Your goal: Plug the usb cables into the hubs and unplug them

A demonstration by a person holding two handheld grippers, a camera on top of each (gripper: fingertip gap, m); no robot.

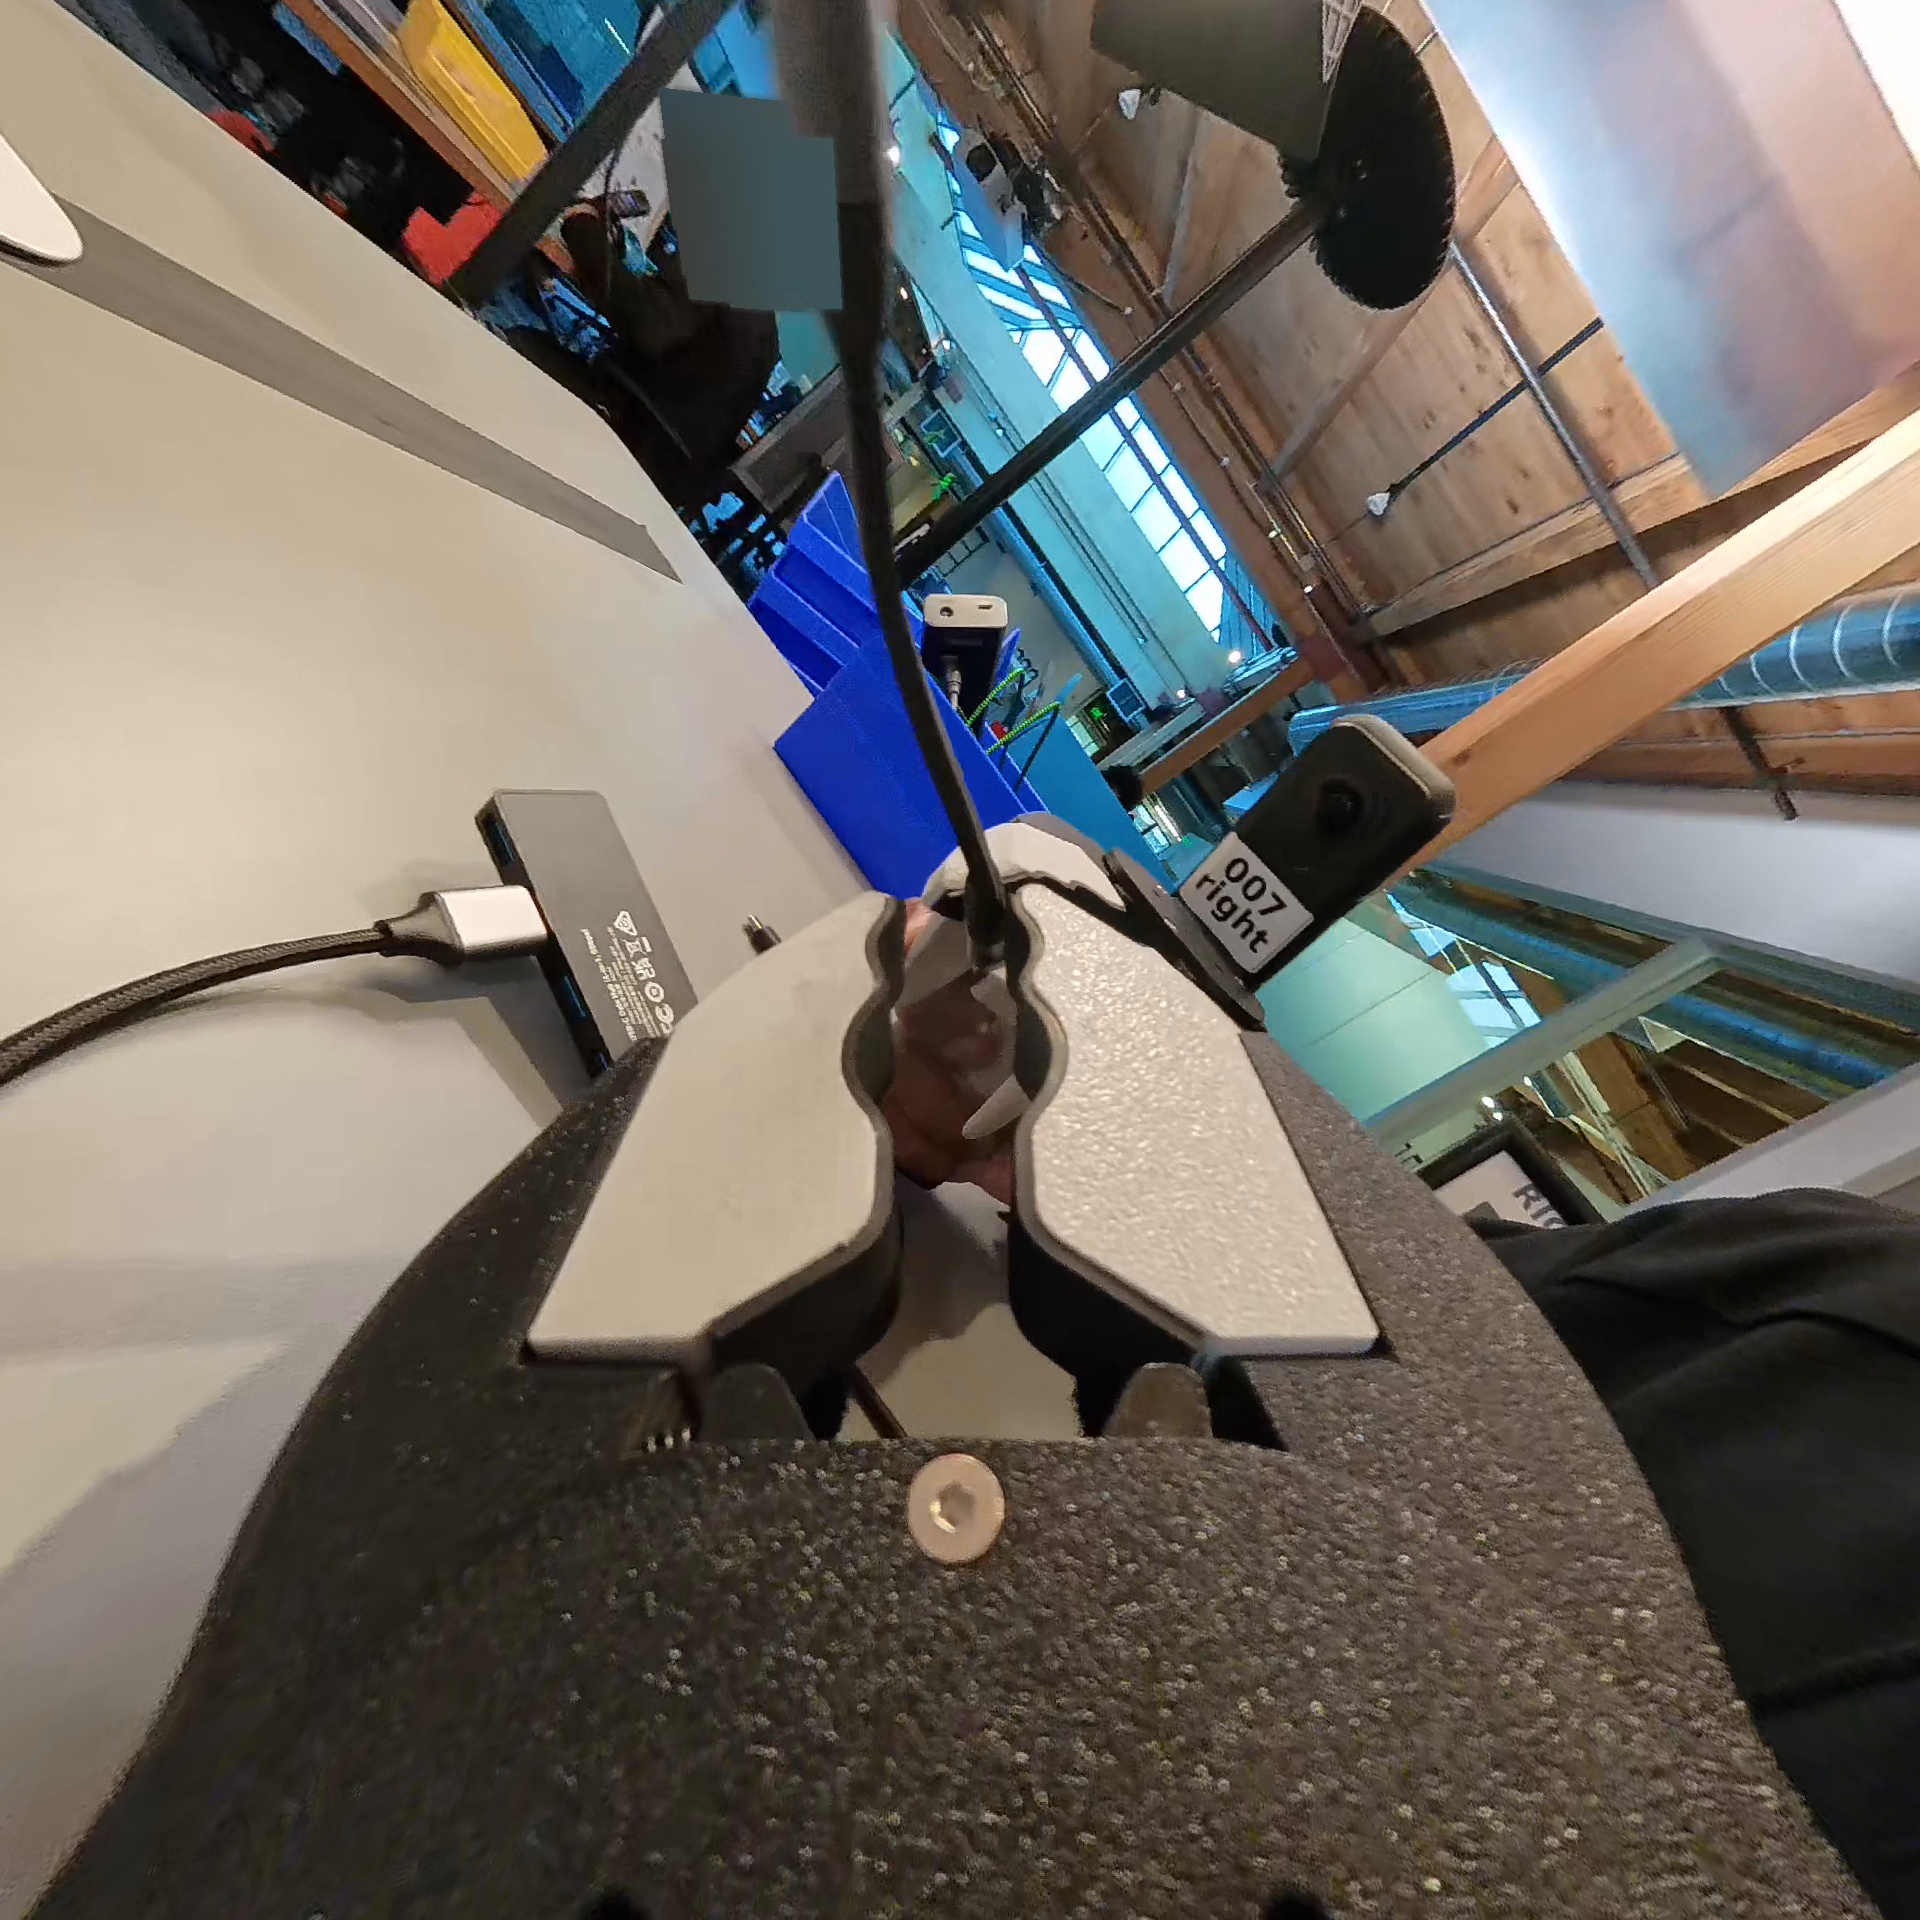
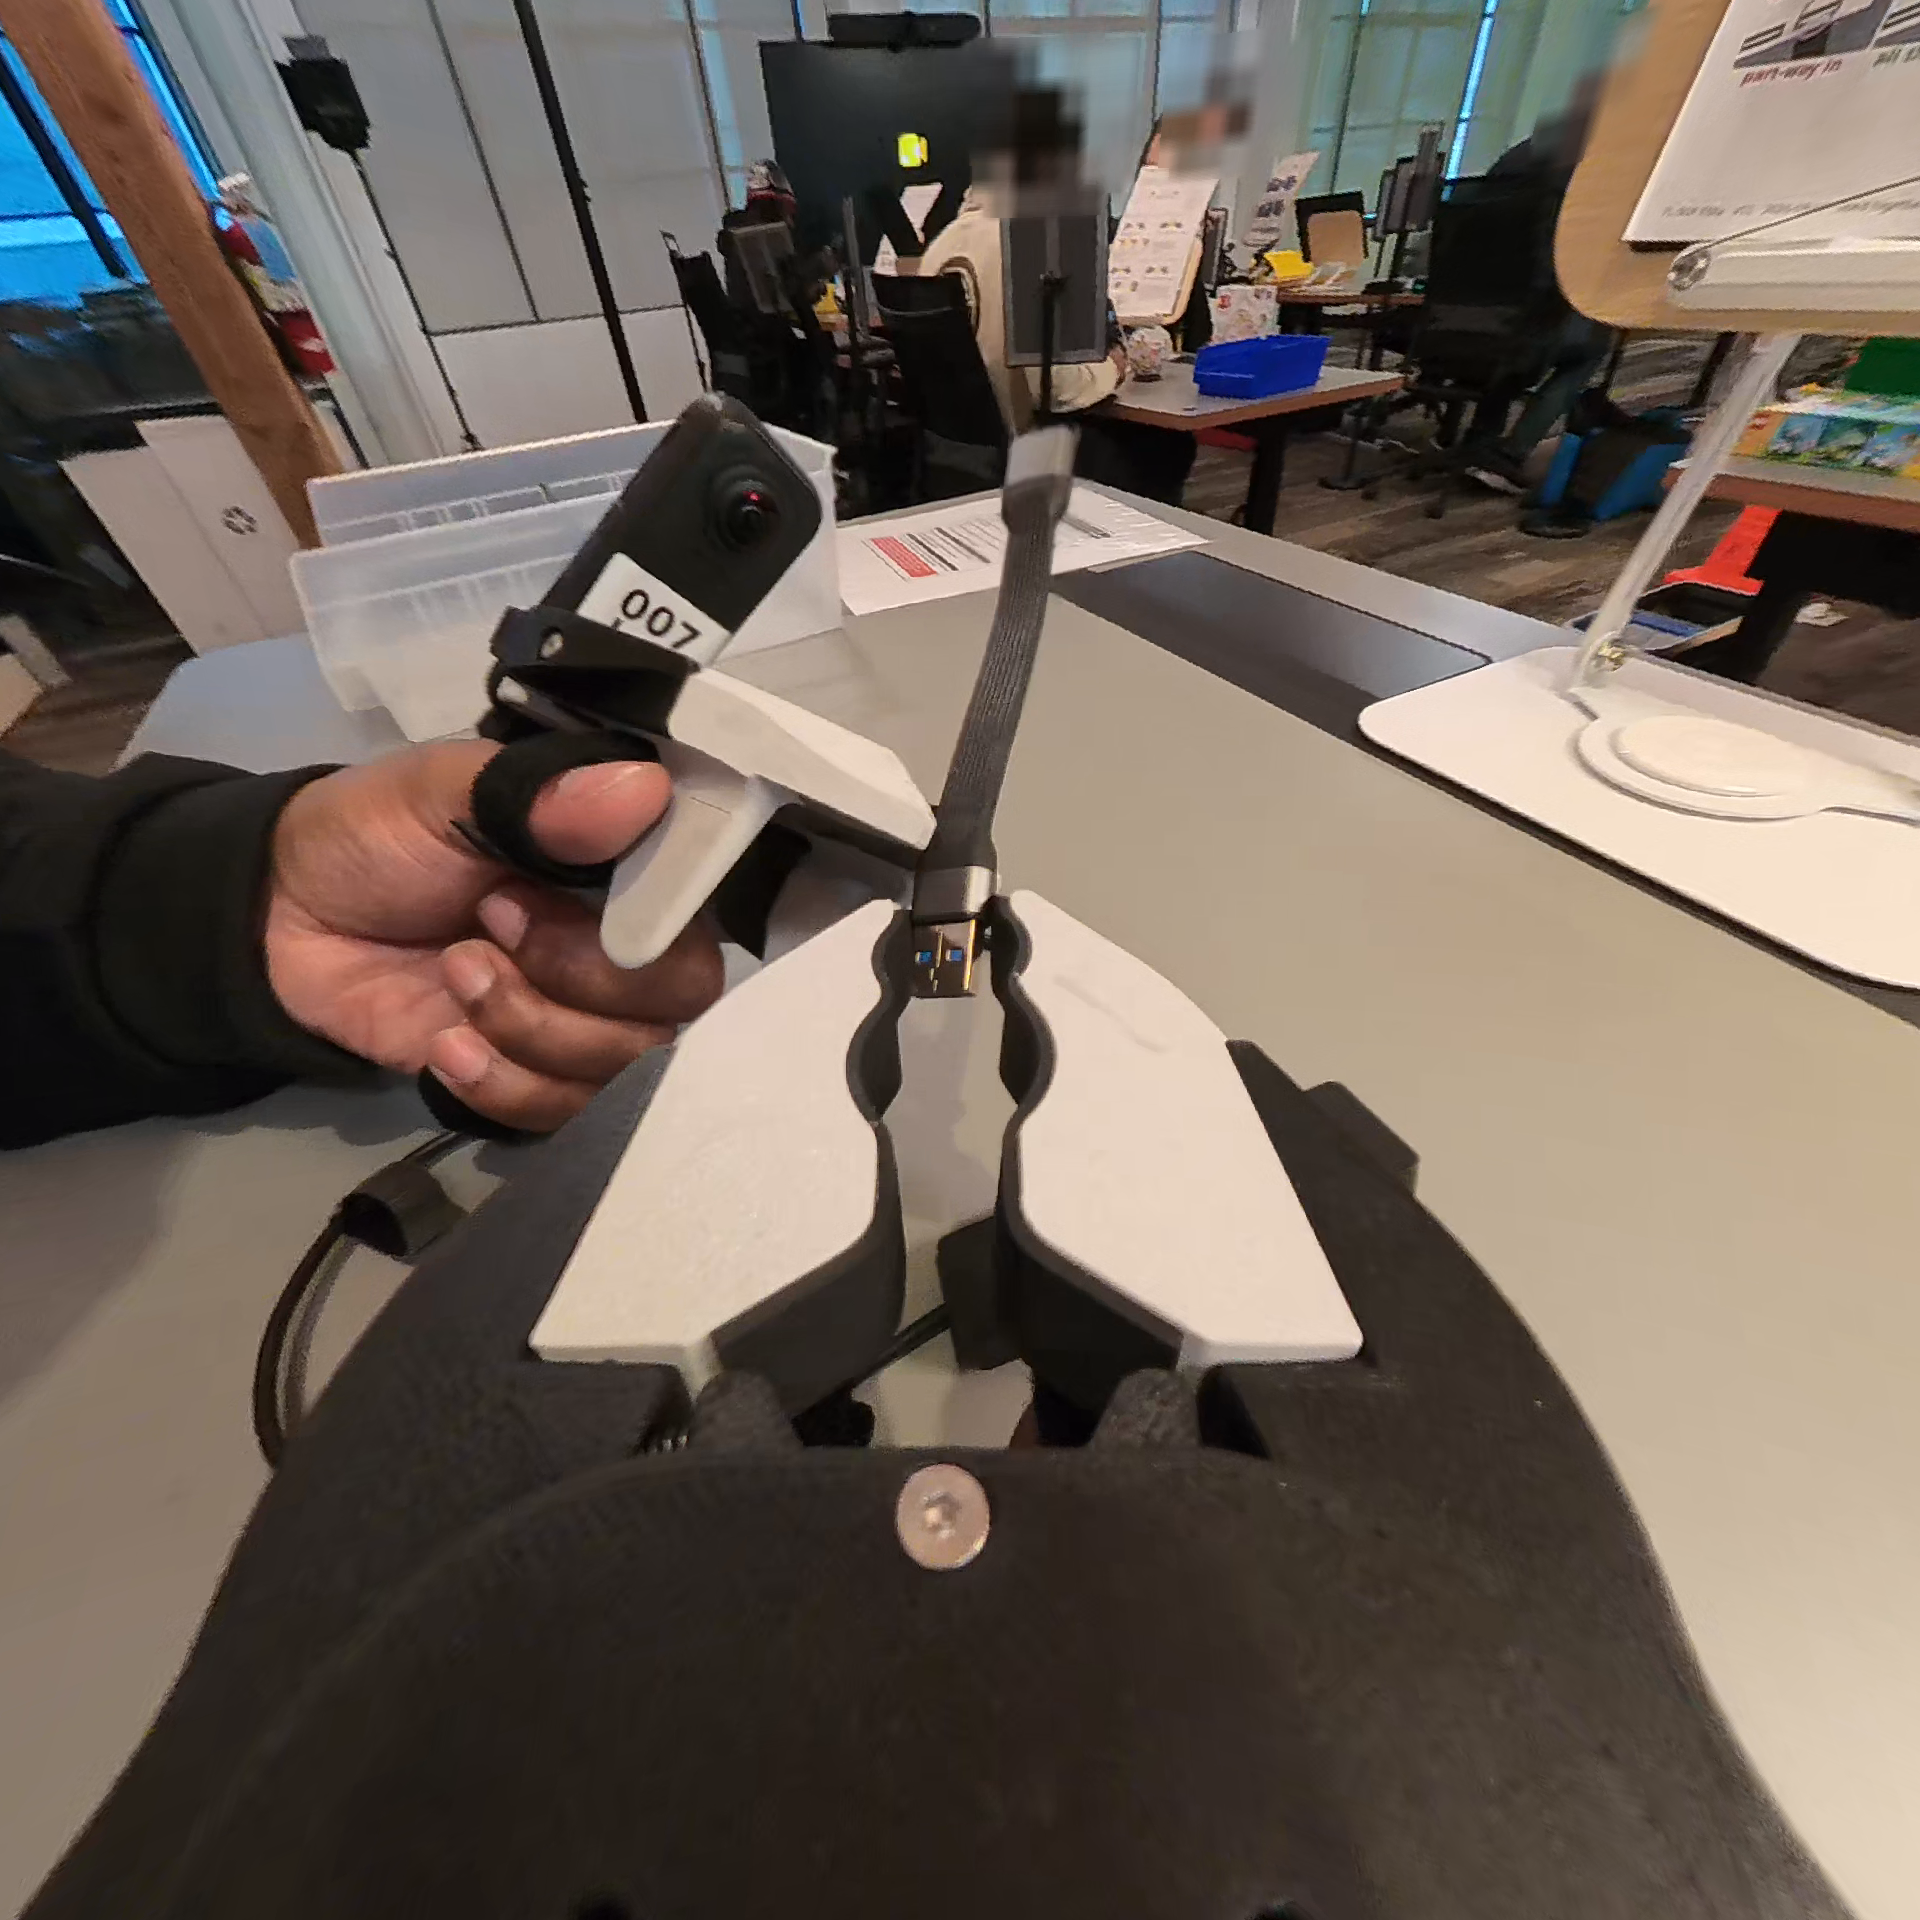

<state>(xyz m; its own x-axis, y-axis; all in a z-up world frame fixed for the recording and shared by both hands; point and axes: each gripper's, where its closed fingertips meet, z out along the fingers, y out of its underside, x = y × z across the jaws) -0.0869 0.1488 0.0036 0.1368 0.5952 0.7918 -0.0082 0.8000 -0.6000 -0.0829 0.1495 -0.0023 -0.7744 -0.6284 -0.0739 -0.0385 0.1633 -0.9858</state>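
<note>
A short flat black USB cable (image 2: 997,665) stands upright over the grey table (image 2: 1351,1039). My right gripper (image 2: 951,920) is shut on its USB-A plug (image 2: 945,961); the cable's other silver end (image 2: 1042,457) points up, free. My left gripper (image 1: 961,920) is shut on the same cable (image 1: 873,520) just above that plug. It also shows in the right wrist view (image 2: 727,748), held by a hand. A black hub (image 1: 597,914) lies on the table, with a braided cable's silver plug (image 1: 488,920) seated in its side.
Blue bins (image 1: 883,748) stand behind the hub. A clear plastic bin (image 2: 447,582) and a paper sheet (image 2: 997,545) lie at the table's far side. A white stand base (image 2: 1662,769) sits on the right. A dark strip (image 2: 1299,634) runs across the table. Only a small space, under 4 cm, lies between the two pairs of fingers.
</note>
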